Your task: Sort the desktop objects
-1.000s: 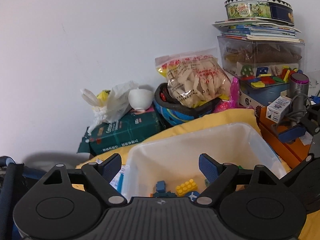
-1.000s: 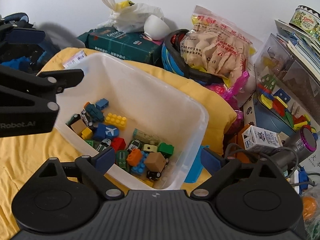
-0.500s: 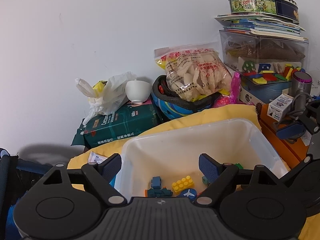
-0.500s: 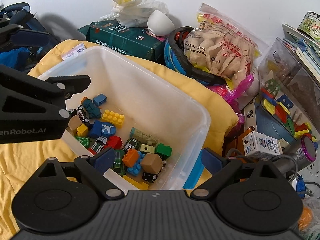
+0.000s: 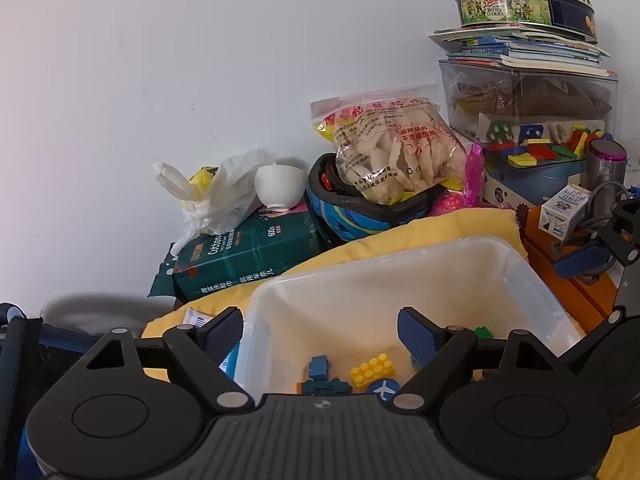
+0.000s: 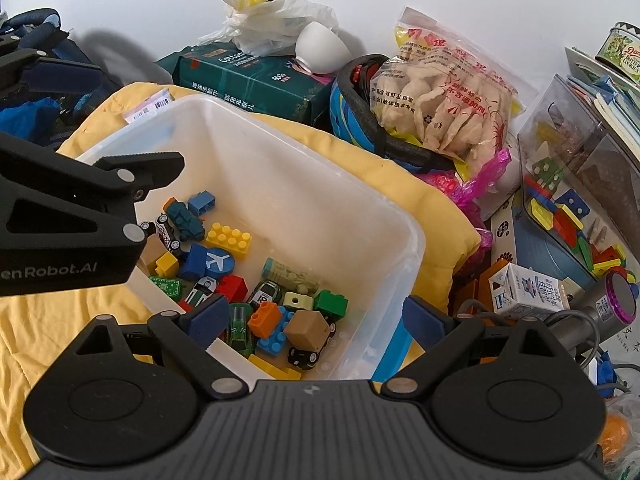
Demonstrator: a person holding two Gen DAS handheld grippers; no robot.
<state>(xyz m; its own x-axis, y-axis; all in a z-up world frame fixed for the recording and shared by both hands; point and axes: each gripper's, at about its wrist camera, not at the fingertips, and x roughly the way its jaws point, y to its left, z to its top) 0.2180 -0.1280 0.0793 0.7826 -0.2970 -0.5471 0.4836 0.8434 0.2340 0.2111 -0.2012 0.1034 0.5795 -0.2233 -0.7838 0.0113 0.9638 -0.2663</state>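
Translucent plastic bin [image 6: 400, 232] holds bricks and toy cars; right gripper [image 6: 316, 316] spread wide at six o'clock, left gripper [image 5: 320, 330] likewise wide, both empty

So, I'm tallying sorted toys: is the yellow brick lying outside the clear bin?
No, the yellow brick lies inside the clear bin, among the other toys.

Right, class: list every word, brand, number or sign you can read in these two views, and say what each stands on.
"Danisa BUTTER COOKIES": round cookie tin on the book stack.
"Cotton" and "600": dark green pack.
"enRobot.AI": left gripper body, first letters cut off.
White aeroplane sign: round blue toy piece in the white bin.
Chinese print on the snack bag, green pack and milk carton: too small to read reliably.
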